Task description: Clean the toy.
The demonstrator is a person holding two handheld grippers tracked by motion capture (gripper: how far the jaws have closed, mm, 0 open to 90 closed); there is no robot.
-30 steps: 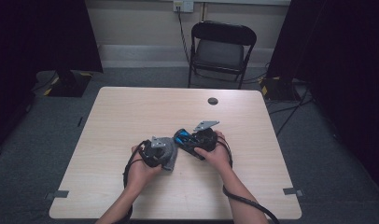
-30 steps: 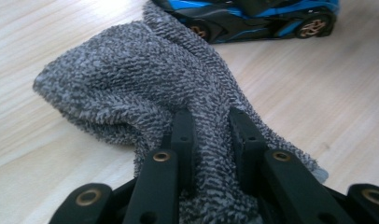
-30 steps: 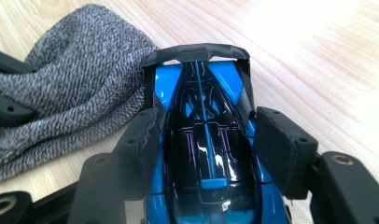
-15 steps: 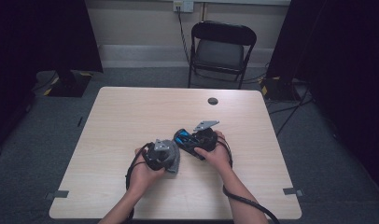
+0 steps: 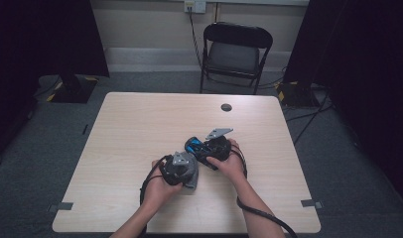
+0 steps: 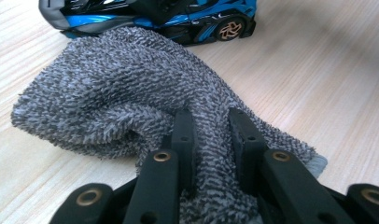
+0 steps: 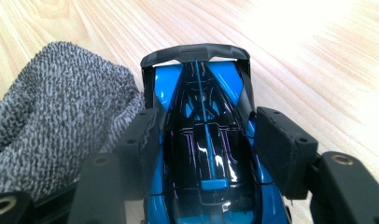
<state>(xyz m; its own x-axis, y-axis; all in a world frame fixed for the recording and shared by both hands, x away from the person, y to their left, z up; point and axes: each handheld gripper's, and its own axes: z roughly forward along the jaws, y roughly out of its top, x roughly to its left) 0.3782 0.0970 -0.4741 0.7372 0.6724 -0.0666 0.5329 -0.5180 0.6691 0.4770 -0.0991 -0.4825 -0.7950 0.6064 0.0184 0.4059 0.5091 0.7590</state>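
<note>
Left gripper (image 6: 211, 135): its two black jaws pinch a fold of the grey cloth between them; in the high view it sits near the middle of the table's front half, in the person's left hand (image 5: 162, 191).
Right gripper (image 7: 211, 140): its jaws clamp the toy car across its body, one pad on each side; in the high view it lies just to the right of the left gripper, in the person's right hand (image 5: 232, 166).
Grey cloth (image 6: 108, 93): a fuzzy knitted rag, bunched up and resting on the table; its far edge touches the side of the toy car in the left gripper view, and in the right gripper view it lies against the car's left side.
Toy car (image 7: 201, 135): a blue and black sports car with a dark wing at its far end and bronze-spoked wheels; it sits on the table between the right gripper's pads.
Table (image 5: 140, 124): light wood grain, with a small dark round disc (image 5: 226, 107) near its far edge, well apart from the grippers.
Chair (image 5: 236, 52): a black folding chair stands beyond the far edge of the table.
Cables: a black cable (image 5: 261, 215) trails from the right gripper back along the person's forearm.
</note>
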